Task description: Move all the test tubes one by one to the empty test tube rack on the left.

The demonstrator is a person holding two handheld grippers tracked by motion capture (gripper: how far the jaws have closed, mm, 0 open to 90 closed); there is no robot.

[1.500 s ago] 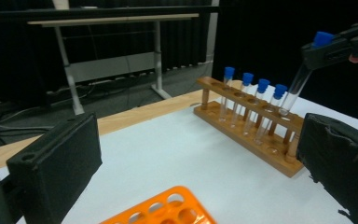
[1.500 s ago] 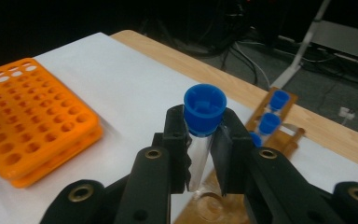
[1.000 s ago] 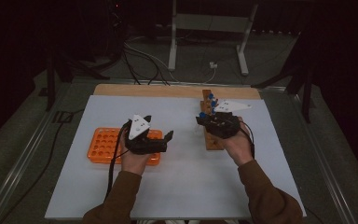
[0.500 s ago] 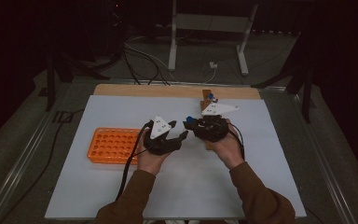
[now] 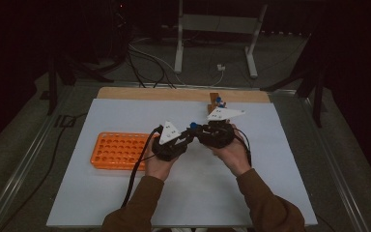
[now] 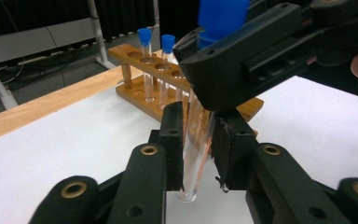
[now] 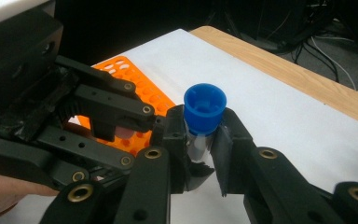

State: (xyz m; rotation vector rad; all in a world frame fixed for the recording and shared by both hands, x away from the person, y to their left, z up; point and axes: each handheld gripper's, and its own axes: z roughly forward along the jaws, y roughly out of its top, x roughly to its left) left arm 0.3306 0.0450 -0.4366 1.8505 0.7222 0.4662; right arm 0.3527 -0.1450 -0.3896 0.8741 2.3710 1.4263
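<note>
High view: both hand-held grippers (image 5: pixel 192 131) mid-mat (image 5: pixel 280 159), seemingly clear of edges.

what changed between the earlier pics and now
The left gripper swung from above the orange rack toward the middle to meet the right gripper. Its fingers have just been closing and now clamp the lower part of the test tube, which the right gripper brought over from the wooden rack and keeps held under its blue cap. Both racks stayed put.
</note>
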